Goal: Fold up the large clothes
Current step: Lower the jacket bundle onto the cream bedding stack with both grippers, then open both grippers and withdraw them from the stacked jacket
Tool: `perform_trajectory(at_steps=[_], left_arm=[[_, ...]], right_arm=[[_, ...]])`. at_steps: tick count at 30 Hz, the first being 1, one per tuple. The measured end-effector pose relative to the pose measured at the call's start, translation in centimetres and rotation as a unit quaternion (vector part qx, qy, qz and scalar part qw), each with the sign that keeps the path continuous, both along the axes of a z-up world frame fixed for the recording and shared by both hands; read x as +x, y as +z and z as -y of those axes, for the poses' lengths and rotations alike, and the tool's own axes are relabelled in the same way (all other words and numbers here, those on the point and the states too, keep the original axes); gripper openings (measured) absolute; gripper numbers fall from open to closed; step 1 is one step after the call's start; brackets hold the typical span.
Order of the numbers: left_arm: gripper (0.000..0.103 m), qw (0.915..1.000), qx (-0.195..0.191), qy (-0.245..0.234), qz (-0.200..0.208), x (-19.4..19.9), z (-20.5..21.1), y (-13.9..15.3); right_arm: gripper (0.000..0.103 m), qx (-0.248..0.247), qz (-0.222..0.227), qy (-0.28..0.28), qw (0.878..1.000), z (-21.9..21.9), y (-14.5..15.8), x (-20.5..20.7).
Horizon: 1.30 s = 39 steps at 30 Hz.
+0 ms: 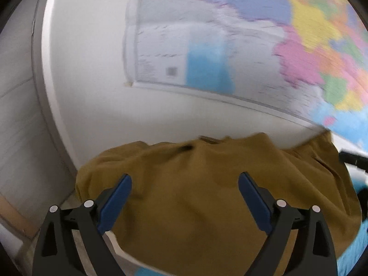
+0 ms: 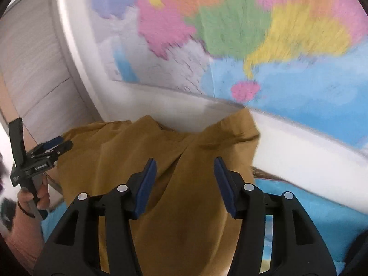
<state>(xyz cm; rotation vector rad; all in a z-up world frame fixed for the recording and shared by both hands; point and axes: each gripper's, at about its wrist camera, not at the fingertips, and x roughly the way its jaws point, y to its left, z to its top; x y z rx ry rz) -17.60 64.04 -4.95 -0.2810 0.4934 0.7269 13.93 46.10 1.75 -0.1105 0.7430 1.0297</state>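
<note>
1. Blue-padded fingers of the left gripper [image 1: 185, 184] stand wide apart, holding nothing, over the mustard garment [image 1: 207, 202].
2. Likewise the right gripper [image 2: 185, 168] has its fingers spread, empty, above the same cloth.
3. Heaped and rumpled, the mustard garment lies on a light blue surface [image 2: 299, 207] beside a white wall [image 1: 103, 92].
4. Behind it a coloured map [image 2: 230, 34] hangs on that wall, blurred.

Garment [image 1: 202, 197]: mustard cloth, matt, soft, creased. Left hand-held gripper [image 1: 185, 184]: matt black plastic frame, blue pads [image 1: 115, 202], shiny metal pins. Right hand-held gripper [image 2: 185, 168]: same plastic. Map [image 2: 230, 34]: paper, faint sheen. Wall [image 1: 92, 92]: smooth white paint.
</note>
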Motion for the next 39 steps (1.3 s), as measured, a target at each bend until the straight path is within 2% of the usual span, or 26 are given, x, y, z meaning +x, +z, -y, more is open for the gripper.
perform_trajectory(at_steps=[2, 3, 5, 6, 9, 10, 12, 15, 17, 20, 23, 26, 27, 29, 34, 36, 39], left_arm=[[0.090, 0.9995, -0.025, 0.016, -0.005, 0.1, -2.2, -0.8], [0.090, 0.9990, -0.033, 0.026, -0.013, 0.3, -3.0, -1.5], [0.090, 0.9984, -0.035, 0.032, -0.032, 0.8, -3.5, -2.7], [0.091, 0.9977, -0.030, 0.031, -0.052, 1.4, -3.5, -3.5], [0.091, 0.9969, -0.004, 0.038, -0.068, 1.6, -2.1, -4.1], [0.091, 0.9974, -0.005, 0.038, -0.061, 1.1, -1.6, -3.9], [0.091, 0.9991, -0.015, 0.025, -0.030, -0.1, -0.6, -3.2], [0.091, 1.0000, -0.002, -0.002, -0.001, -1.5, 2.6, -1.9], [0.093, 0.9997, 0.010, -0.024, 0.005, -1.8, 5.0, -1.5], [0.094, 0.9979, 0.010, -0.062, 0.013, -1.6, 8.2, -1.6], [0.095, 0.9945, 0.005, -0.104, 0.009, -0.7, 11.0, -2.7], [0.096, 0.9945, 0.015, -0.100, -0.026, 1.0, 11.7, -5.0], [0.096, 0.9947, 0.004, -0.098, -0.031, 1.4, 11.4, -5.8], [0.096, 0.9949, 0.005, -0.096, -0.031, 1.7, 11.3, -6.3], [0.096, 0.9967, -0.002, -0.078, -0.022, 0.1, 12.5, -5.1], [0.096, 0.9970, -0.001, -0.076, -0.015, -0.3, 13.2, -4.6], [0.096, 0.9974, 0.009, -0.071, -0.005, -1.3, 15.5, -3.8]], right_arm=[[0.049, -0.038, -0.013, -0.018, 0.999, -1.0, -2.1, 1.5], [0.048, -0.048, -0.071, -0.024, 0.996, -1.0, -4.4, 2.7], [0.048, -0.026, -0.130, -0.027, 0.991, 0.0, -6.7, 3.6], [0.048, -0.016, -0.129, -0.027, 0.991, 0.5, -6.9, 3.4], [0.047, -0.013, -0.093, -0.035, 0.995, 2.2, -5.8, 1.8], [0.047, -0.010, -0.074, -0.036, 0.997, 2.9, -5.1, 1.0], [0.055, 0.000, -0.034, -0.030, 0.999, 4.4, -3.6, -1.1], [0.057, 0.020, 0.037, -0.001, 0.999, 6.7, -1.7, -5.6], [0.058, 0.030, 0.063, 0.017, 0.997, 7.8, -1.3, -8.2], [0.057, 0.041, 0.093, 0.036, 0.994, 8.2, -1.5, -10.9], [0.057, 0.000, 0.097, 0.059, 0.994, 7.1, -3.9, -12.5], [0.055, -0.031, 0.087, 0.055, 0.994, 5.2, -6.6, -12.5], [0.055, -0.027, 0.086, 0.053, 0.994, 5.3, -6.8, -12.9], [0.055, -0.024, 0.091, 0.050, 0.994, 5.4, -6.9, -13.1], [0.059, 0.001, 0.090, 0.037, 0.995, 7.1, -5.7, -14.3], [0.067, 0.019, 0.085, 0.035, 0.996, 8.3, -5.2, -14.7], [0.069, 0.030, 0.090, 0.030, 0.995, 9.3, -5.2, -15.4]])
